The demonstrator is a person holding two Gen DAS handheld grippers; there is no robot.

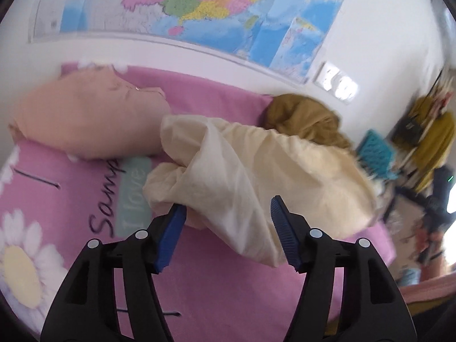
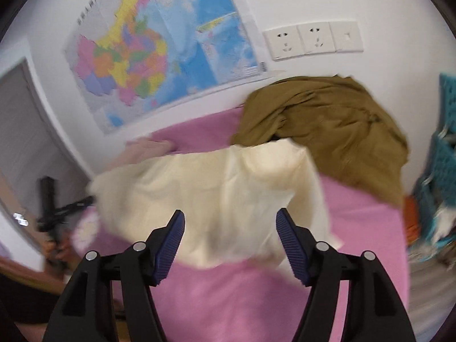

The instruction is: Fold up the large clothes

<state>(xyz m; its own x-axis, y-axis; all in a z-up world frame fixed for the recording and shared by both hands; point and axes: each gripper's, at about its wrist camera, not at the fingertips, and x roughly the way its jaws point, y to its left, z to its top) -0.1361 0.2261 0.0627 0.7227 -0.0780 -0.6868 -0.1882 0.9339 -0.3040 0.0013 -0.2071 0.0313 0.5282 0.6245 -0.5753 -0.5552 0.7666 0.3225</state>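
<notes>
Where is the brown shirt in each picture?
Left wrist view: the brown shirt is right of centre, against the wall, behind the cream cloth.
Right wrist view: the brown shirt is upper right, behind the cream cloth.
Shared landmark: the wall map.

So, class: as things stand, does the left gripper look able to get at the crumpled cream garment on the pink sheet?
Probably yes. The left gripper is open, and the crumpled cream garment lies directly ahead between its blue fingers, with nothing in between.
</notes>
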